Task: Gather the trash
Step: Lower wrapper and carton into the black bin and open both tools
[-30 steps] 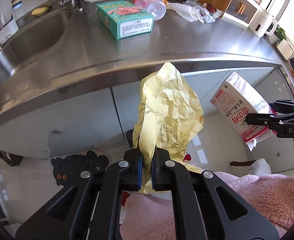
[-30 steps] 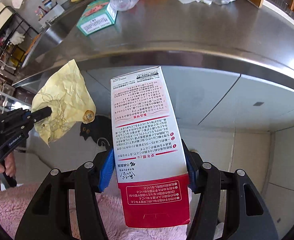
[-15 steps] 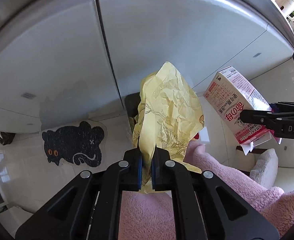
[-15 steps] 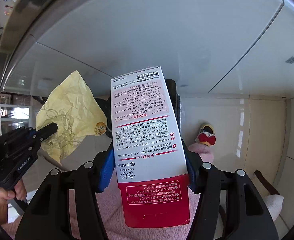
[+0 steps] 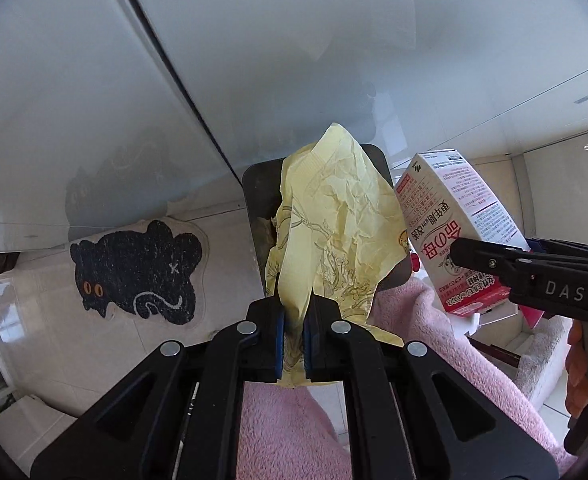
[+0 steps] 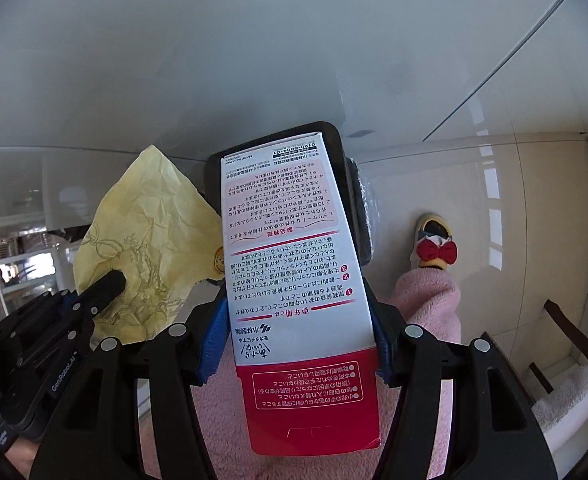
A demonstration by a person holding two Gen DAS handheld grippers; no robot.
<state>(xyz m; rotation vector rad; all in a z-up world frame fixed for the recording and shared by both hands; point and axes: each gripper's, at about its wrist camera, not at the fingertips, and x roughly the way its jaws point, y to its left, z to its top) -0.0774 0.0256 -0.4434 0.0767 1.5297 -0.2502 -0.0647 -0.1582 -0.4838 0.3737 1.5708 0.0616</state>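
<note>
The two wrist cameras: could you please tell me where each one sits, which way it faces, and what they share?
Left wrist: on the left gripper, facing down at the floor and a dark bin; shut on a yellow wrapper; pink trouser leg below.
Right wrist: on the right gripper, facing steeply down; shut on a red-and-white box; pink leg and slipper show.
Shared: wrapper, box, bin, each other's gripper.

Black grippers w/ blue pads (image 5: 280, 334), pink fleece trousers (image 6: 429, 300).

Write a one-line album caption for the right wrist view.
Right gripper clamps a red-and-white carton above a dark bin.
</note>
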